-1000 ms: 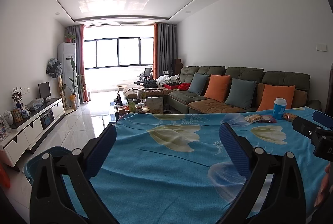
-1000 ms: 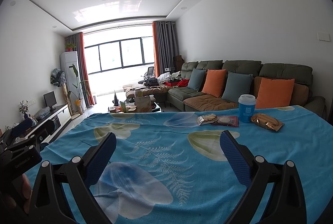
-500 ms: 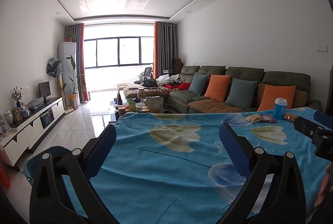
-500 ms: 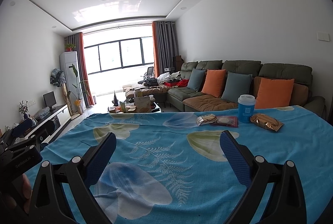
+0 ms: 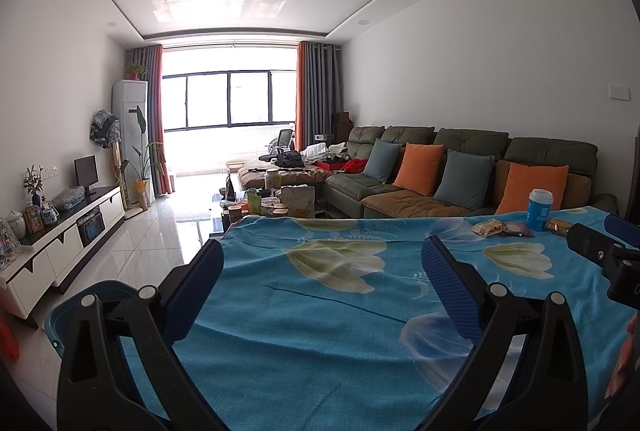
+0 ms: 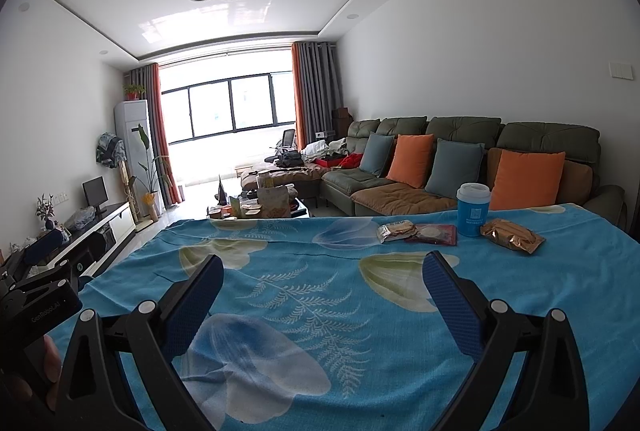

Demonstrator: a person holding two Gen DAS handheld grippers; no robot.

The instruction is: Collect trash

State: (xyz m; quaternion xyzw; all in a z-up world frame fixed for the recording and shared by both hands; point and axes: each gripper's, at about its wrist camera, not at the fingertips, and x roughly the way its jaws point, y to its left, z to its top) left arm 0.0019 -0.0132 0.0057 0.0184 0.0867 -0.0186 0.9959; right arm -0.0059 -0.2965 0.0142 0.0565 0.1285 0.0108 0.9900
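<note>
Trash lies at the far right of a table under a blue flowered cloth: a blue paper cup with a white lid, a gold foil wrapper, a red packet and a silver snack wrapper. The cup and wrappers also show in the left wrist view. My right gripper is open and empty above the cloth, well short of the trash. My left gripper is open and empty over the table's left part. A blue bin stands on the floor by the table's left edge.
A green sofa with orange and grey cushions stands behind the table. A cluttered coffee table lies beyond the far edge. A white TV cabinet runs along the left wall. The right gripper's body shows at the left view's right edge.
</note>
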